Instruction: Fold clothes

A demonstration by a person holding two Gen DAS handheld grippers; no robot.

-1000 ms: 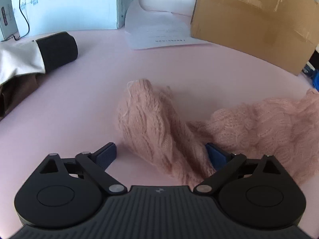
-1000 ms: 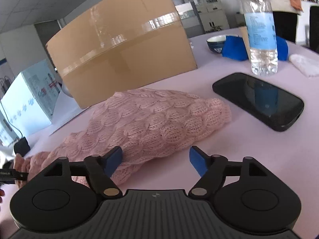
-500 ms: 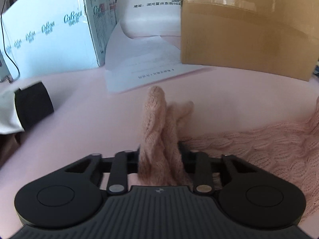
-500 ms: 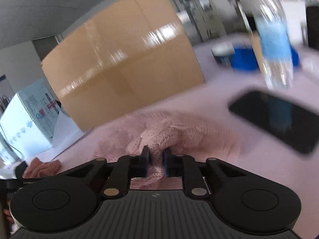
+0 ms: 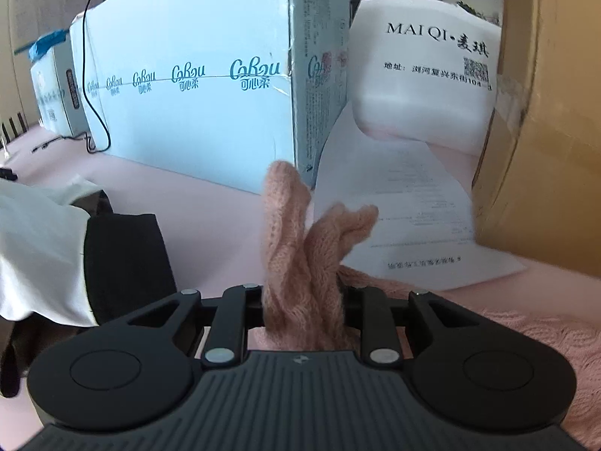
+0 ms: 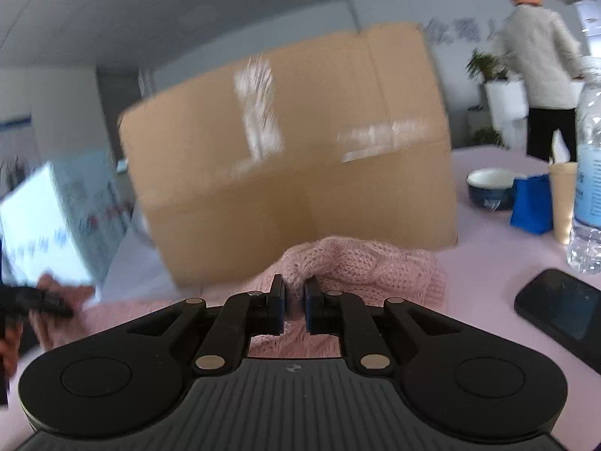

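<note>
The knitted sweater lies on the desk before the cardboard box. Along the desk's far edge, the printed carton stands left of the cardboard box, a paper sheet between them. The phone, bottle and bowl sit towards the right edge

Pink table carries sweater, boxes, paper, phone.

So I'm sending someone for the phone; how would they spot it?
Find the big cardboard box on the pink table. Right of it stands a water bottle; the phone lies just before it, the only flat black slab there.
</note>
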